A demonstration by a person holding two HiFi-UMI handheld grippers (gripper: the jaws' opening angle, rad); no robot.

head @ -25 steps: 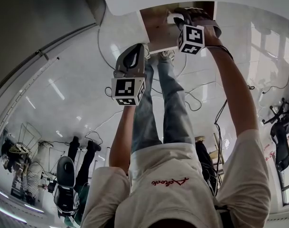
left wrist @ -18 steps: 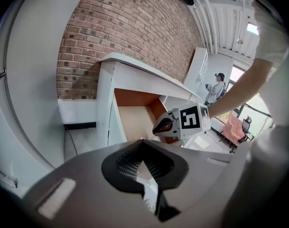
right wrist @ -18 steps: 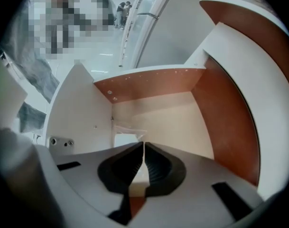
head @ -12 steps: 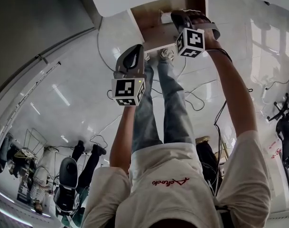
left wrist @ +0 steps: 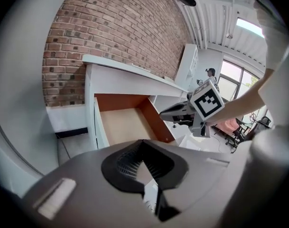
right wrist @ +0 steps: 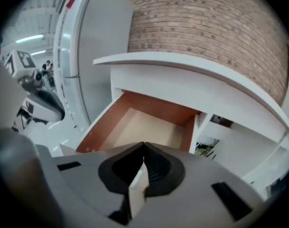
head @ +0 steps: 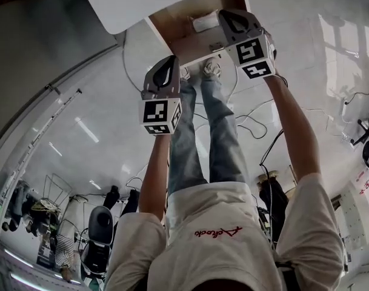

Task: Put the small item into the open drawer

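The open drawer (head: pixel 172 22) of the white desk shows at the top of the head view, with brown sides and a pale floor. A small white item (head: pixel 205 22) lies inside it. My right gripper (head: pixel 228 14) hovers just right of the item, above the drawer's front, its jaws shut and empty. In the right gripper view the jaw tips (right wrist: pixel 143 147) meet over the drawer (right wrist: pixel 149 125). My left gripper (head: pixel 171 60) hangs lower left, outside the drawer, shut with nothing in it. From the left gripper view (left wrist: pixel 143 144) the drawer (left wrist: pixel 125 125) and the right gripper (left wrist: pixel 184 113) are visible.
The white desk top (left wrist: pixel 130 70) stands against a brick wall (left wrist: pixel 116 27). White shelving (right wrist: pixel 229 127) sits to the drawer's right. Cables (head: pixel 251 123) trail over the glossy floor near the person's feet. Office chairs (head: pixel 99 235) and people stand far behind.
The right gripper has risen from the white item and come nearer the camera; the item stays in the drawer. The left gripper has hardly moved. More of the drawer shows.
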